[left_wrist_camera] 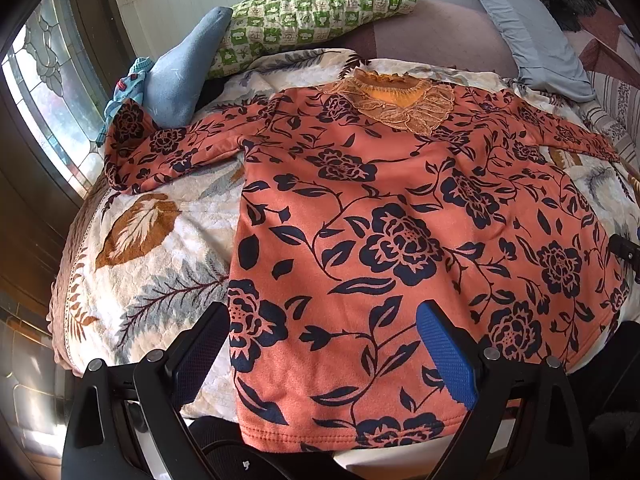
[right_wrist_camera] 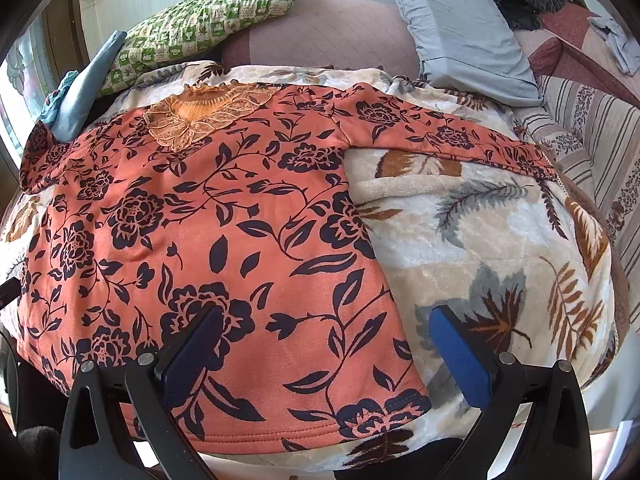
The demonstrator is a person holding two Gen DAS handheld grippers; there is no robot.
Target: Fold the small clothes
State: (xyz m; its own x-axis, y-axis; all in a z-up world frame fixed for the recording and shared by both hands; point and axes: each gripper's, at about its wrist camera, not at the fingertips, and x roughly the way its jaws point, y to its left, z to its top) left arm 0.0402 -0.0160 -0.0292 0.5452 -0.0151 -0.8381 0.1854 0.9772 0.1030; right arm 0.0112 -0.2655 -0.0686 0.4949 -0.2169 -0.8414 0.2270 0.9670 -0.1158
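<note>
Sleeves spread, our top lies flat on the bed; left claw and right claw hover released over its hem corners, ready to pinch.

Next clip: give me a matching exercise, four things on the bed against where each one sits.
Things:
1. orange floral top
2. lace collar
3. green checked pillow
4. grey-blue pillow

Places:
A. at the top's neckline
B. at the head of the bed, far right
C. spread flat on the leaf-print blanket
D. at the head of the bed, far left

Pairs: 1-C, 2-A, 3-D, 4-B
</note>
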